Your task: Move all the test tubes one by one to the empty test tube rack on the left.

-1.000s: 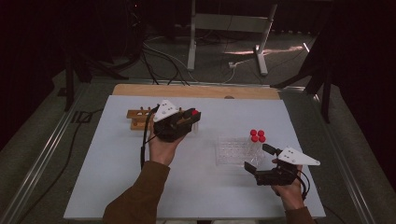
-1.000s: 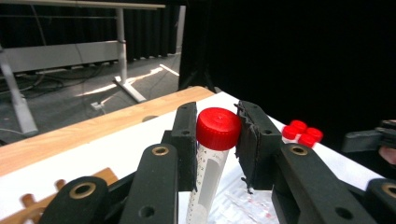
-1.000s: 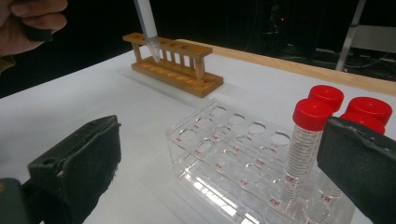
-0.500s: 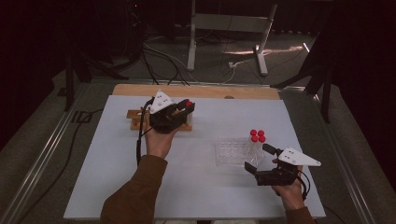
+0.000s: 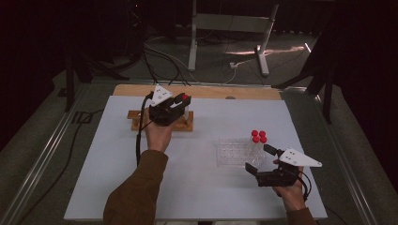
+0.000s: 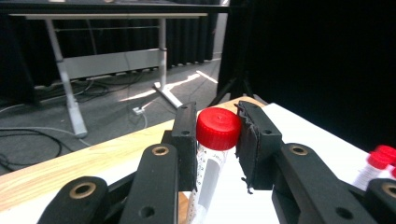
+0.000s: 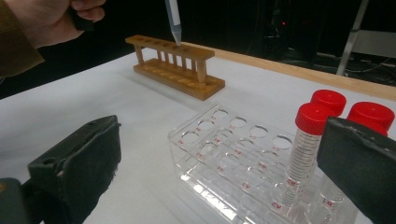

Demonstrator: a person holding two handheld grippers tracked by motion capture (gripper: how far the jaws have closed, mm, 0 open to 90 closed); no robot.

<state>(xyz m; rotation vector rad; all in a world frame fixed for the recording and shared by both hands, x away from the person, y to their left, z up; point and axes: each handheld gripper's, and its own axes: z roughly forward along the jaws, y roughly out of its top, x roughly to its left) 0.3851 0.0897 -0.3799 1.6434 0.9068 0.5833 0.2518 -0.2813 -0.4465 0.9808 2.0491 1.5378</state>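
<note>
High view: my left claw (image 5: 180, 104) holds a red-capped tube (image 5: 186, 99) over the wooden rack (image 5: 162, 121) at the far left of the bench (image 5: 197, 187); my right claw (image 5: 260, 161) rests near the right edge, just beside the clear rack (image 5: 234, 152) that carries three more capped tubes (image 5: 258, 137). Compared with one second earlier, the left claw has travelled from the mid-bench area to the far wooden rack; the right claw has not moved. Left gripper view: the jaws stand narrowly apart and pinch the tube just under its red cap (image 6: 218, 128), tube roughly upright. Right gripper view: my right claw's jaws are wide open and hold nothing; the tube's conical tip (image 7: 176, 35) hangs just above the top bar of the wooden rack (image 7: 175, 65), near a hole at its right end. Step in hand, as I judge it: transfer of a tube to the wooden rack, at the insertion stage. Next move: align the tip with a hole, lower vertically, then release.
</note>
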